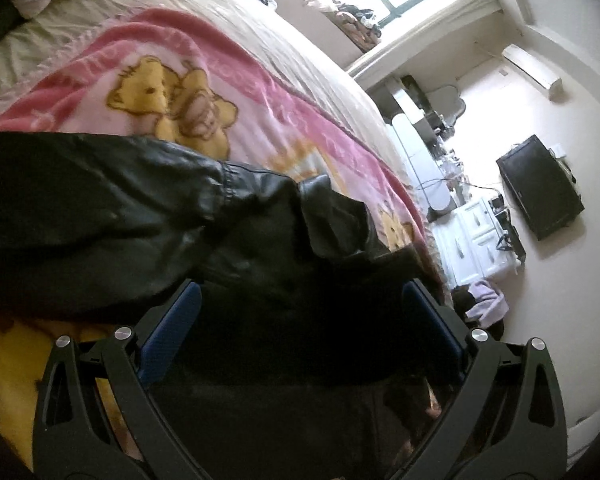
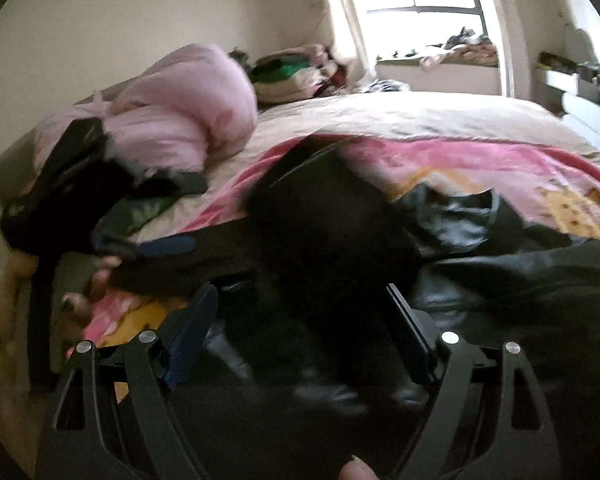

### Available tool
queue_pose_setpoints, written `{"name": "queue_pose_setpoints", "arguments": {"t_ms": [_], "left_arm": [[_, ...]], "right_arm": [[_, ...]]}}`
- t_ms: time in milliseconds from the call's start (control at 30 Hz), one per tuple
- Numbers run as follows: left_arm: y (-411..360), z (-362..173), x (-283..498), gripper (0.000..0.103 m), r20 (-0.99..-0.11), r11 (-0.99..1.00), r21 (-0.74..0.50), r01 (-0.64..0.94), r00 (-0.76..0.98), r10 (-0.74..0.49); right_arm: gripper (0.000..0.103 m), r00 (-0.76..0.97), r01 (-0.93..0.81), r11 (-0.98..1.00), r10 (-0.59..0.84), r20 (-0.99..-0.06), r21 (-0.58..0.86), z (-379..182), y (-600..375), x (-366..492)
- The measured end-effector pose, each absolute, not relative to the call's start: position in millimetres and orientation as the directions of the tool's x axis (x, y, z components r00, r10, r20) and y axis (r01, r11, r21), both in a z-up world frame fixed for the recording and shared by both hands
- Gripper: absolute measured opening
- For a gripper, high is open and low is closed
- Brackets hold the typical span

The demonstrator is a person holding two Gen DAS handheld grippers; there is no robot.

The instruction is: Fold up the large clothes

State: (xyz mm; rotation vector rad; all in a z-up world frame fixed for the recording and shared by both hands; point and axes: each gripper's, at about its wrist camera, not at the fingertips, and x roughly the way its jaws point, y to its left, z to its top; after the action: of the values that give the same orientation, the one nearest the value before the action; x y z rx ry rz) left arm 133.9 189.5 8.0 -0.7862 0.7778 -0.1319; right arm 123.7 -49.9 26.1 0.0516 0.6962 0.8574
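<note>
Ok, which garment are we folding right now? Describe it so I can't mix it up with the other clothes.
Start from the bed, then find the pink teddy-bear blanket spread over it. The black leather jacket lies on that blanket; its shiny, creased surface sets it apart from the soft pink bedding and the dark clothes pile.

Left gripper (image 1: 300, 300) is standing with jaws wide apart, angled downward, blue pads (image 1: 172, 332) showing. Right gripper (image 2: 300, 312) is likewise gaping, tilted down. A fingertip (image 2: 356, 470) is showing at its base. Blurred shape at left, possibly the left hand (image 2: 96, 284).
</note>
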Motion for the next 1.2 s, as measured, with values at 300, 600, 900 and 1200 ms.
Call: {"name": "queue_pose_setpoints", "arguments": {"t_ms": [300,600,900,1200], "left_arm": [[165.9,-31.2,158.3,0.094,-0.654,0.716,-0.669,-0.200,0.617,-0.438],[157.9,-64.5,173.3,0.059,-0.722,0.711,-0.629,-0.313,0.574,-0.386],[150.2,-56.0,165.6,0.029,-0.715,0.758,-0.595,-0.266,0.605,-0.350],[122.1,37.4,156.7,0.011,-0.564,0.813,-0.582,-0.028,0.734,-0.378]], "right_arm": [[0.082,0.484,-0.577,0.732,0.664,-0.570,0.363,16.4,-93.7,116.1],[0.082,0.582,-0.414,0.825,0.565,-0.585,0.384,7.1,-164.6,115.0],[0.077,0.621,-0.273,0.864,0.494,-0.608,0.423,-5.7,-208.6,119.6],[0.075,0.644,-0.277,0.863,0.493,-0.585,0.423,3.1,-216.5,118.8]]}}
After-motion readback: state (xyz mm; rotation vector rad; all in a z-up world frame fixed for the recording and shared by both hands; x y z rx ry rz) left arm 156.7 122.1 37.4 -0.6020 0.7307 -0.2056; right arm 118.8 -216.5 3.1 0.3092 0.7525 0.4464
